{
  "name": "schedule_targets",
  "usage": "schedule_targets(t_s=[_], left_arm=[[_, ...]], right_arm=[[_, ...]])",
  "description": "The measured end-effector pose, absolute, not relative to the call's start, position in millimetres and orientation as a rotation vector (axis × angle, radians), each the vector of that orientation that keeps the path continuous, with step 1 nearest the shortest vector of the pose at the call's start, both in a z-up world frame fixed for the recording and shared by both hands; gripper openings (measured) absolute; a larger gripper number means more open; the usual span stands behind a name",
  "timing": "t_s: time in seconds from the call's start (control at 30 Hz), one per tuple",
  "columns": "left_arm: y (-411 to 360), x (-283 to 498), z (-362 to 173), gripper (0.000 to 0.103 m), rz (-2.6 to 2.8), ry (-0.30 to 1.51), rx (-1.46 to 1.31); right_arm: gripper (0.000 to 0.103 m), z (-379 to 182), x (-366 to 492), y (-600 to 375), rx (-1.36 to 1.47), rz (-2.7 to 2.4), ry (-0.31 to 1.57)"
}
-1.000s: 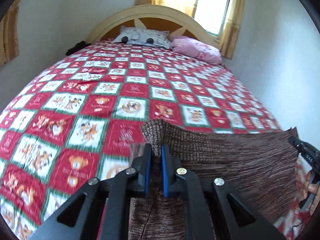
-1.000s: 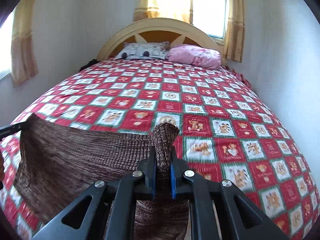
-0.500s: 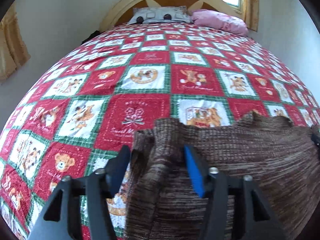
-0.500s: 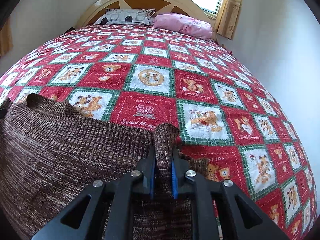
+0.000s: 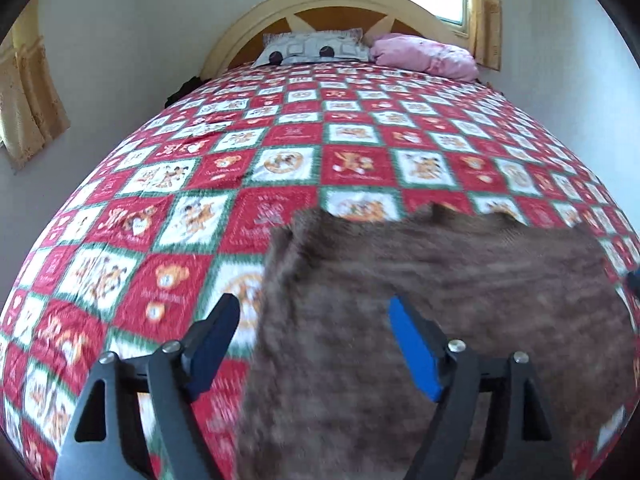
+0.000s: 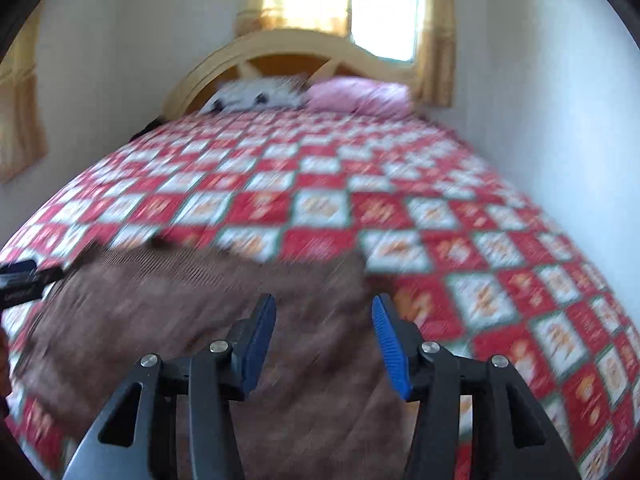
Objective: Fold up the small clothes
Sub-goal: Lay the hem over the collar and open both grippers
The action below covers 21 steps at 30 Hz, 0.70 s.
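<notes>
**Brown knit let go on the quilt, both tongs parting**

While the brown knit garment (image 5: 440,300) lies spread on the near end of the red patchwork quilt (image 5: 280,152), the left gripper (image 5: 316,344) has its jaws opening, the cloth's left edge beneath the gap but pressed by neither pad. The right gripper (image 6: 324,340) is opening too, over the garment's right part, nothing pinched. Both views are blurred, so the folds are hard to read. The far edge looks ragged and bumpy, so the likely trouble is an uneven fold: fabric bunched there may set a crooked crease. A pad might also snag the loose knit as it draws away, dragging the cloth askew.
</notes>
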<state>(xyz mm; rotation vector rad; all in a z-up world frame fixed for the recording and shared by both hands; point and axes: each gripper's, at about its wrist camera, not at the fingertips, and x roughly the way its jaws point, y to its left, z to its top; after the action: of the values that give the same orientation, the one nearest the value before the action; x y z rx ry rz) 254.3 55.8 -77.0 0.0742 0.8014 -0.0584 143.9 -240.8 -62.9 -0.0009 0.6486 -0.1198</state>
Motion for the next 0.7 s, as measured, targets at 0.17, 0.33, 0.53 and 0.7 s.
schedule_targets(t_s=[0.17,0.33,0.53,0.7], left_arm=[[40.9,232.5,-96.5,0.08,-0.022,0.824,0.111],[32.5,225.3,-121.4,0.082,0.015,0.834,0.155],[33.1,225.2,-122.5,0.089,0.042,0.819,0.156],[34.6,223.5,-124.3,0.092,0.045,0.821,0.139]], right_arm=[[0.045,-96.7,127.3,-209.3,-0.011,-0.067,0.726],[0.042,-125.5,131.3,-206.9,0.002,-0.068,0.794],[0.042,-126.9,129.3,-207.1,-0.005,-0.079,0.788],[0.043,-125.6,130.9,-207.7,-0.005,-0.08,0.786]])
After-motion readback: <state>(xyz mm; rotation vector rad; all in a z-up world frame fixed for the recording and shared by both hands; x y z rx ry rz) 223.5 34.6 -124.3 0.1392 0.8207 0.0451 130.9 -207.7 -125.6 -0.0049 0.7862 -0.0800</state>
